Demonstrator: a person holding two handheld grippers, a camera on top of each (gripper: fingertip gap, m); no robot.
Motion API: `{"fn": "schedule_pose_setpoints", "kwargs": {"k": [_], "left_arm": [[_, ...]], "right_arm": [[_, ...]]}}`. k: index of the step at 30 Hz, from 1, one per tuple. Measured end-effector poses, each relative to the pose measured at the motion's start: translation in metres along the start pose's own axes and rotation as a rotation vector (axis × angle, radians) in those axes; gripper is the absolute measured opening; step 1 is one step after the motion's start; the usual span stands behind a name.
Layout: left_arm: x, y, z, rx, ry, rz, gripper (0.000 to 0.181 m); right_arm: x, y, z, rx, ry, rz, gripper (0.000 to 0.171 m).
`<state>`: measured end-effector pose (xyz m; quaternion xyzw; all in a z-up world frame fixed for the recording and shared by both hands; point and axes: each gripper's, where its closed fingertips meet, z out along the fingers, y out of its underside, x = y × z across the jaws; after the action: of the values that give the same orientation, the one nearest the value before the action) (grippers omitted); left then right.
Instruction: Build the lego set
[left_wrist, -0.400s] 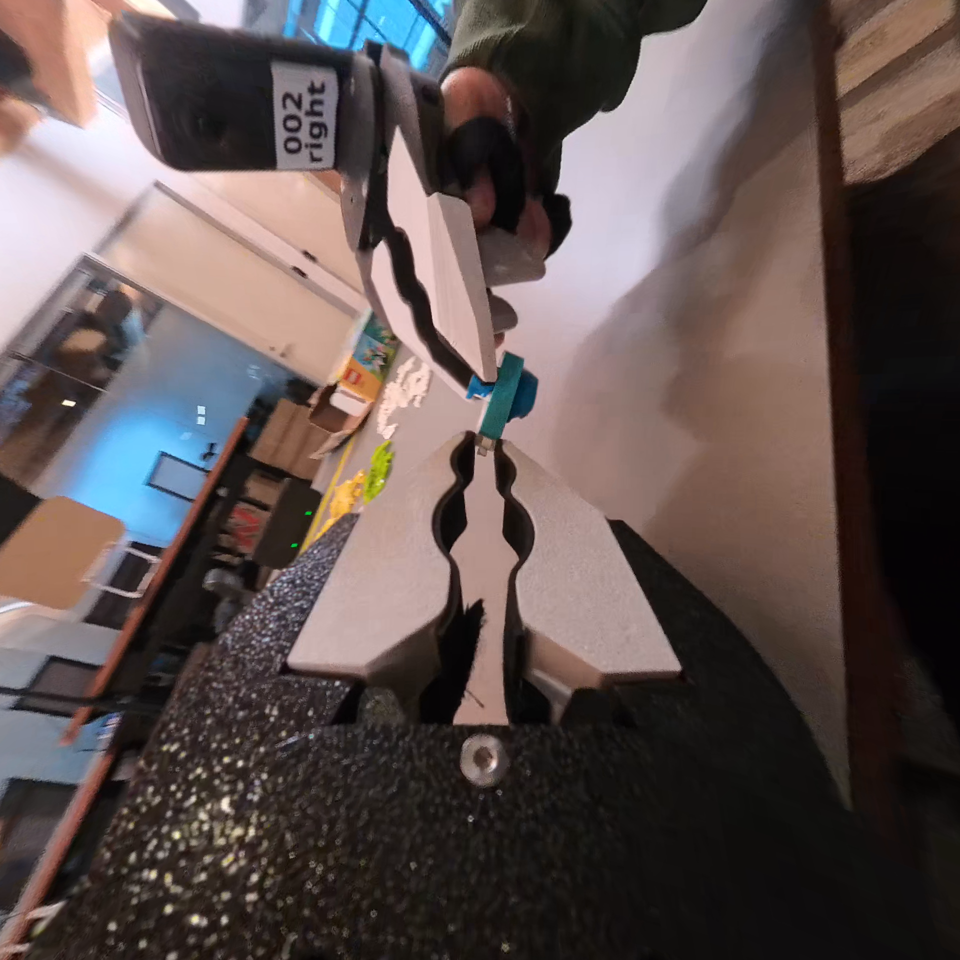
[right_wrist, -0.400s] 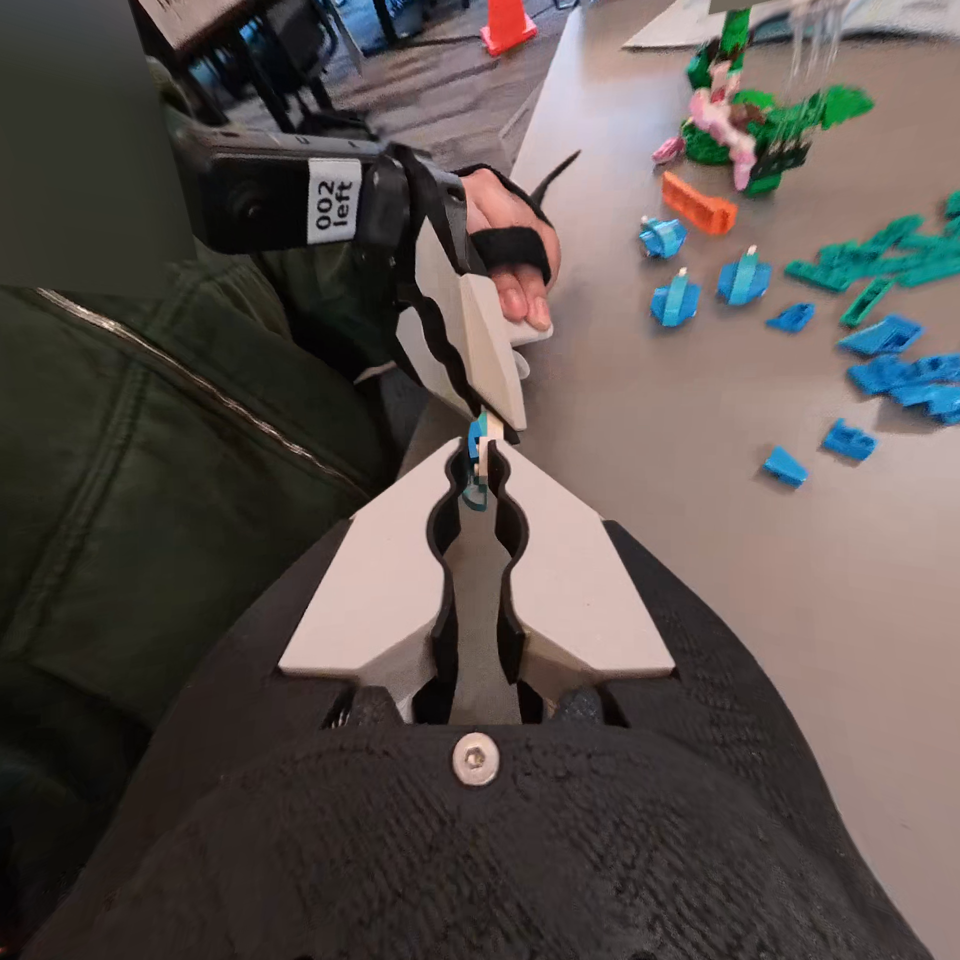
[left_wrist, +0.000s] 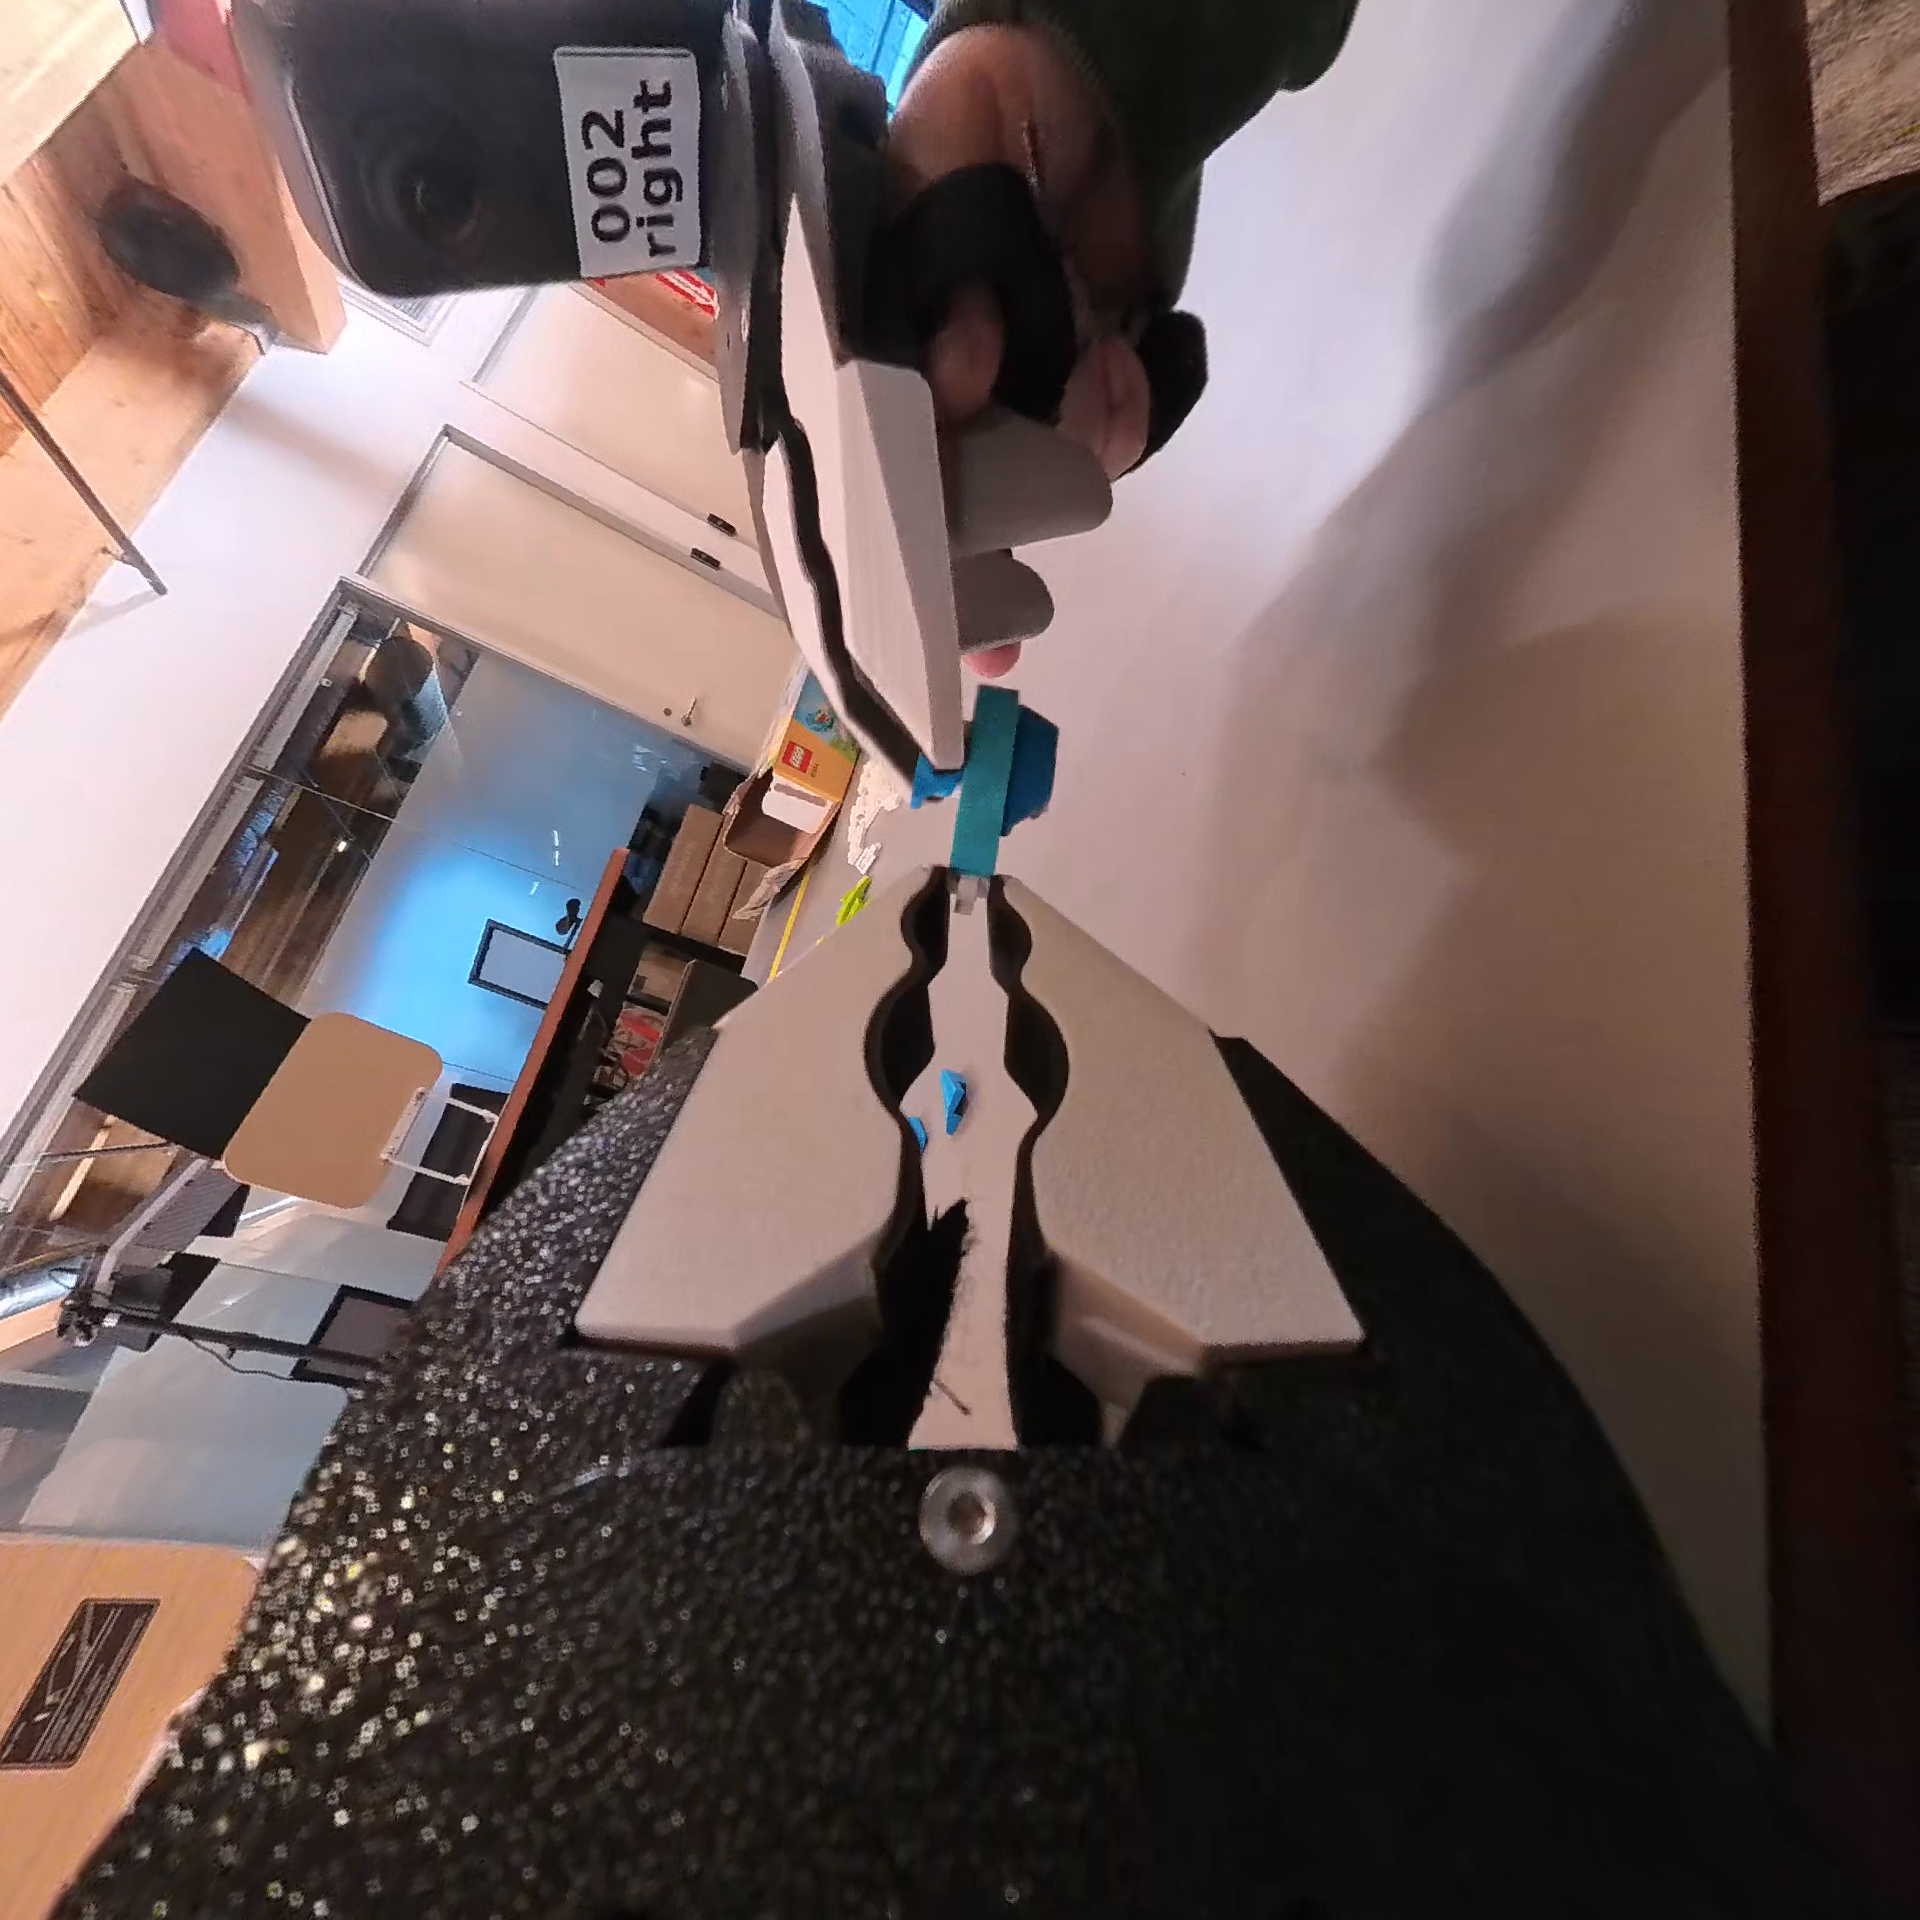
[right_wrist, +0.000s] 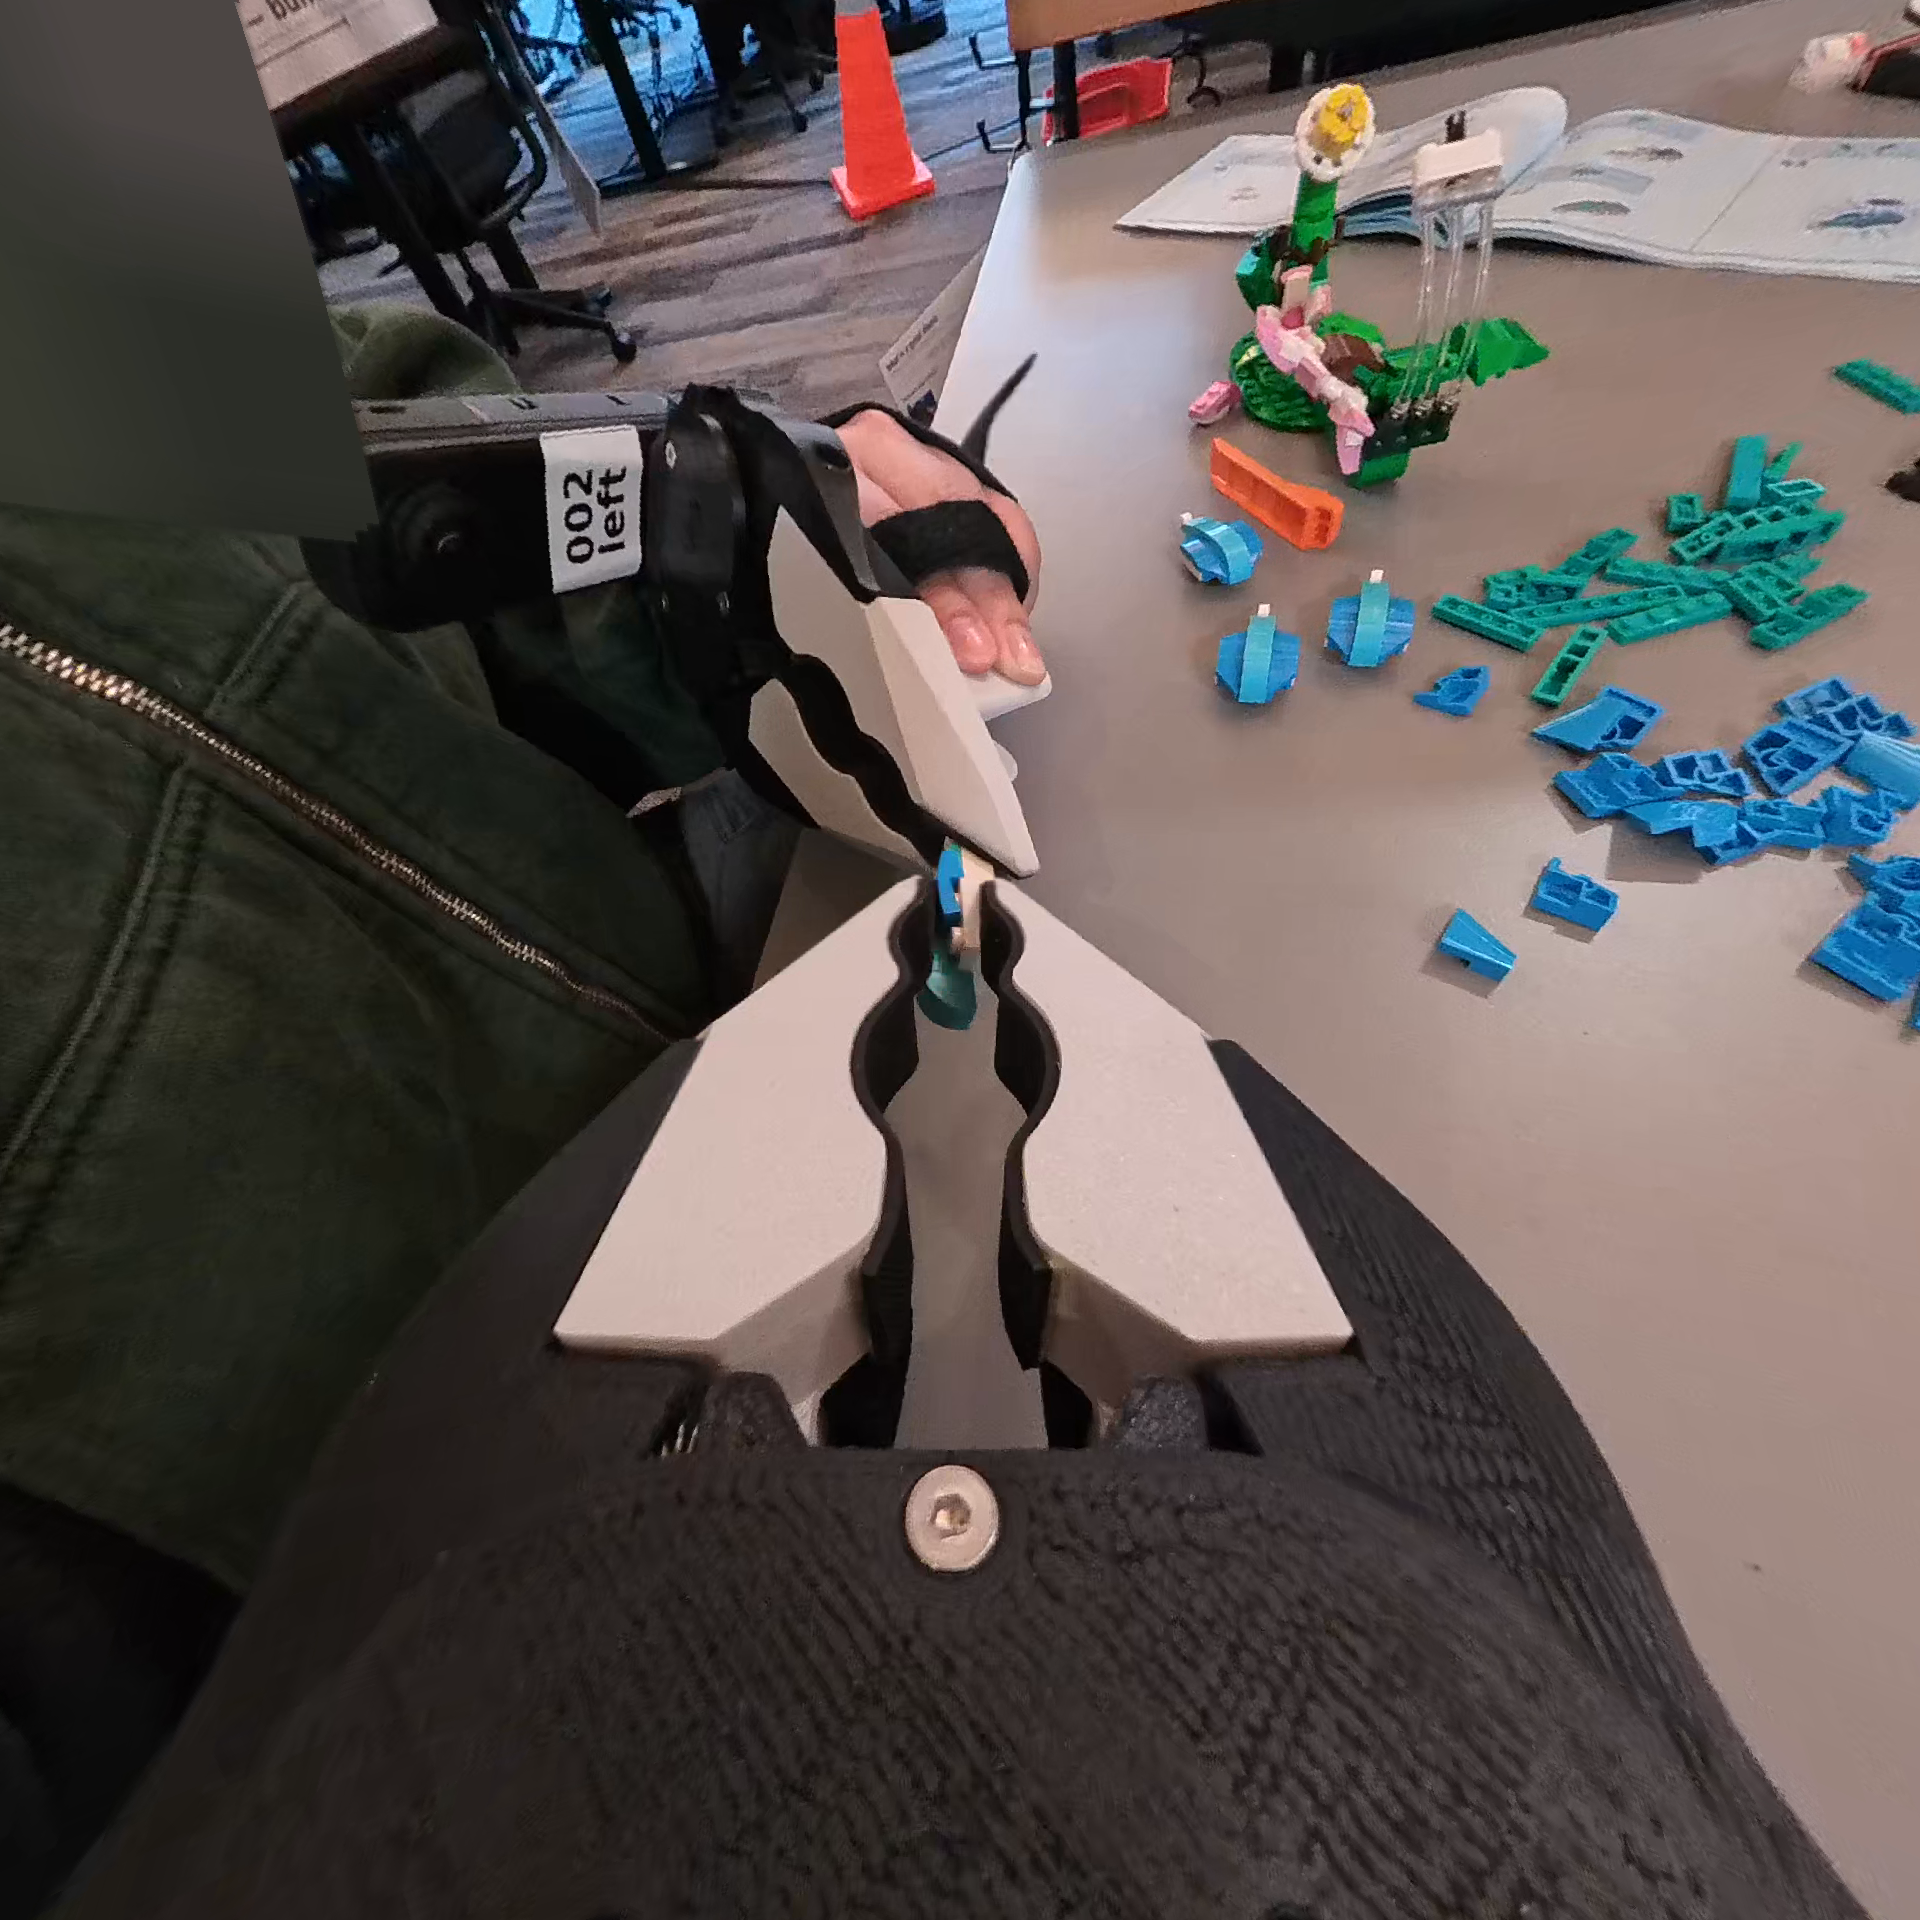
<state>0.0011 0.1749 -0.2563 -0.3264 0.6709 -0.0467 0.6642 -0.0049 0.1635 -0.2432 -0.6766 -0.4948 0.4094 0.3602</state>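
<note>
A small blue and teal lego assembly (right_wrist: 948, 992) is held between both grippers, above the near left edge of the grey table (right_wrist: 1299, 1039). My right gripper (right_wrist: 956, 904) is shut on it. In the left wrist view it shows as a teal strip with blue wedges (left_wrist: 985, 790) pinched at the tip of the right gripper (left_wrist: 940, 753). My left gripper (left_wrist: 971, 885) is shut on a tiny white piece (left_wrist: 966, 898) at the strip's end. In the right wrist view the left gripper (right_wrist: 992, 857) comes in from the upper left, tip to tip with mine.
Three small finished blue assemblies (right_wrist: 1257, 657) stand mid-table beside an orange brick separator (right_wrist: 1276, 507). A green plant model (right_wrist: 1330, 353) and an open booklet (right_wrist: 1662, 187) lie farther back. Teal bricks (right_wrist: 1662, 597) and blue bricks (right_wrist: 1766, 779) are piled at the right. A person's green jacket (right_wrist: 260, 935) is at the left.
The two grippers stay tip to tip on the assembly. The right gripper now looms larger and closer in the left wrist view, and the right wrist view shows more of the table.
</note>
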Motion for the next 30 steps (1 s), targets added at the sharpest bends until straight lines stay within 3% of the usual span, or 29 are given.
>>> {"fn": "schedule_pose_setpoints", "kwargs": {"k": [1, 19, 30], "left_arm": [[0.0, 0.0, 0.0, -0.003, -0.001, 0.004, 0.005], [0.001, 0.003, 0.001, -0.041, -0.032, 0.096, 0.004], [0.003, -0.003, 0.0, -0.01, -0.034, 0.122, 0.004]], "right_arm": [[0.0, 0.0, 0.0, 0.002, 0.009, 0.002, 0.007], [0.005, 0.004, 0.001, 0.009, 0.126, 0.037, 0.008], [-0.006, 0.007, 0.001, -0.005, 0.061, -0.049, 0.004]]}}
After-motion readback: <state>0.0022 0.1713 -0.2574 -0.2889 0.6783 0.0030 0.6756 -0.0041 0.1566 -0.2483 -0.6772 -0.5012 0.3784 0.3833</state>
